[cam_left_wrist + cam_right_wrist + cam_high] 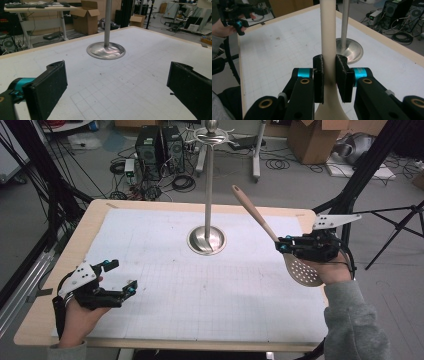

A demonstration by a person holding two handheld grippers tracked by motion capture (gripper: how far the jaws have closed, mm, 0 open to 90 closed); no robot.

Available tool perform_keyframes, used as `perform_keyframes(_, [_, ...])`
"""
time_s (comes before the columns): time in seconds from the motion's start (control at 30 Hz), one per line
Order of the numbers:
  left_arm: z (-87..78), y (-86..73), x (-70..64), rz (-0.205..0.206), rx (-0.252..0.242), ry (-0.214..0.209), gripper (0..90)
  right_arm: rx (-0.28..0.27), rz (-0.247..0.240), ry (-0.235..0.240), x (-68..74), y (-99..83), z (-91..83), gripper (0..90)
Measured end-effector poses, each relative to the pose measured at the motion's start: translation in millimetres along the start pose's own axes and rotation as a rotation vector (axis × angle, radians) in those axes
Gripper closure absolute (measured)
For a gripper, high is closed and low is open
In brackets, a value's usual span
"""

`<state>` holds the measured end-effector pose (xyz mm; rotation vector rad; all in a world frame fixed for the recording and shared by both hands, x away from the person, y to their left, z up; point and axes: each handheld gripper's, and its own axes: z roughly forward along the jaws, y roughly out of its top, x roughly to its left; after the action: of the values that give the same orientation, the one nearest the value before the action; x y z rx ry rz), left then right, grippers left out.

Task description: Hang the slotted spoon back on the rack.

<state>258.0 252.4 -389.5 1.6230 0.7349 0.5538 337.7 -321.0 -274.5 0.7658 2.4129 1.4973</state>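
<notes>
Clamped between our right tool's point(329, 77) two black jaws is the pale handle of a slotted spatula point(280, 247), which we hold above the counter's point(45, 310) right edge, perforated blade low by the hand and handle tip slanting up toward the back left. Beyond it stands a metal stand point(207, 240), its round base on the gridded white mat point(200, 290) and its pole upright. Our left tool point(120, 276) hovers near the front left corner, jaws spread wide and empty
</notes>
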Motion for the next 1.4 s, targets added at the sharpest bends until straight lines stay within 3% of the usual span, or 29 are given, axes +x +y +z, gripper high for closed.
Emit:
perform_keyframes(0.73, [-3.2,-0.4,0.3,-0.004,-0.011,0.002,3.2,-0.029,0.013,0.002,-16.7,29.8,-12.1,78.1])
perform_keyframes(1.4, [-4.0,-0.5,0.3,-0.006,-0.005,0.002,3.3,-0.052,-0.026,-0.032,-25.8,56.3,-18.6,78.1])
